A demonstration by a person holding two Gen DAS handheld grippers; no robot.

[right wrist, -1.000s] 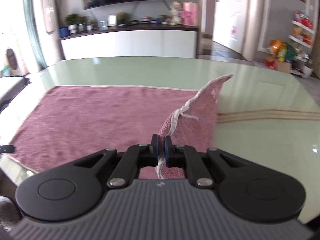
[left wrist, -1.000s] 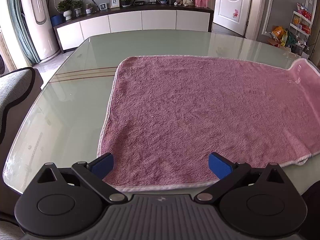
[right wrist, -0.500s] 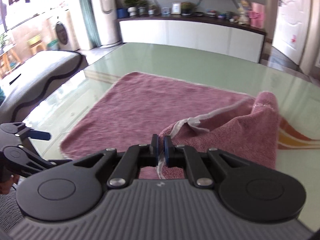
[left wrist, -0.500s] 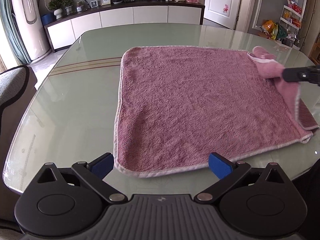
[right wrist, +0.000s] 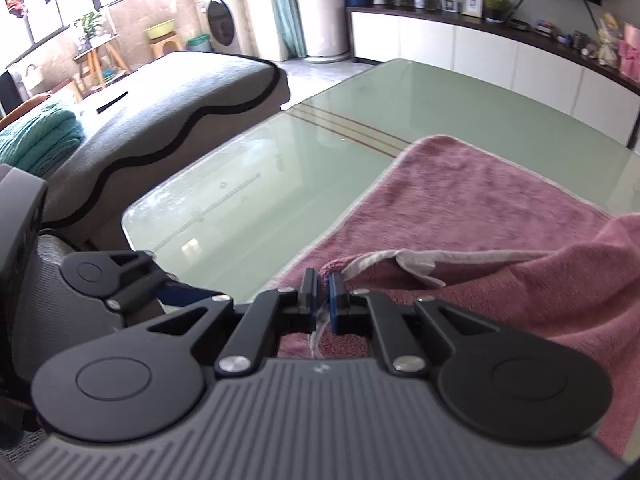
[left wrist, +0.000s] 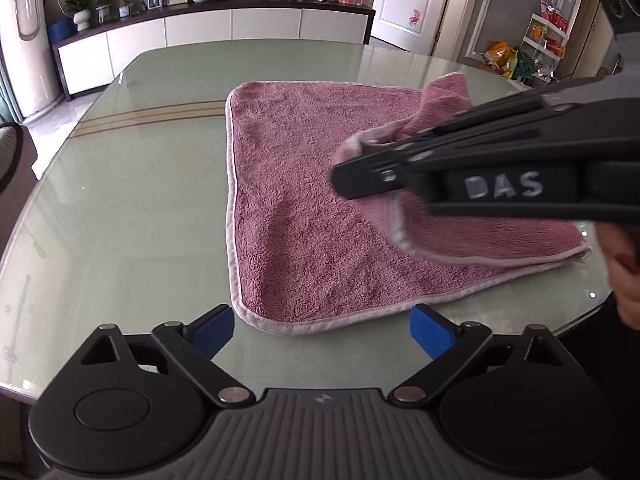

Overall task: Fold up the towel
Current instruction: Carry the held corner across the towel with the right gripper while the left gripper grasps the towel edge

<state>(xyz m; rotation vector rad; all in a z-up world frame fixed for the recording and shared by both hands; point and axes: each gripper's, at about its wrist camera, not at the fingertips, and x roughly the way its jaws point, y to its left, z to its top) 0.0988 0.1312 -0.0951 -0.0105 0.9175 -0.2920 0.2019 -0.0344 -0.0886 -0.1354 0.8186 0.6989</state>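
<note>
A pink towel (left wrist: 312, 184) with a pale hem lies on the glass table (left wrist: 120, 216), its right part folded back over itself. My right gripper (right wrist: 323, 292) is shut on the towel's hemmed corner (right wrist: 384, 260) and holds it above the spread cloth; in the left wrist view this right gripper (left wrist: 352, 176) reaches in from the right over the towel's middle. My left gripper (left wrist: 320, 326) hovers low at the near corner of the towel (left wrist: 276, 326). Its jaws are closing, wide apart, with the corner lying between them and the blue pads (left wrist: 430, 330) clear of the cloth.
A grey sofa (right wrist: 152, 120) stands beside the table's left edge. A white sideboard (left wrist: 224, 36) with plants and frames runs along the far wall, next to a white door (left wrist: 412, 0). Bare glass lies left of the towel. A person's hand (left wrist: 624, 276) shows at the right edge.
My right gripper swept leftward across the towel, carrying the corner and folding the right part over. My left gripper drew closer to the near corner and its jaws narrowed slightly.
</note>
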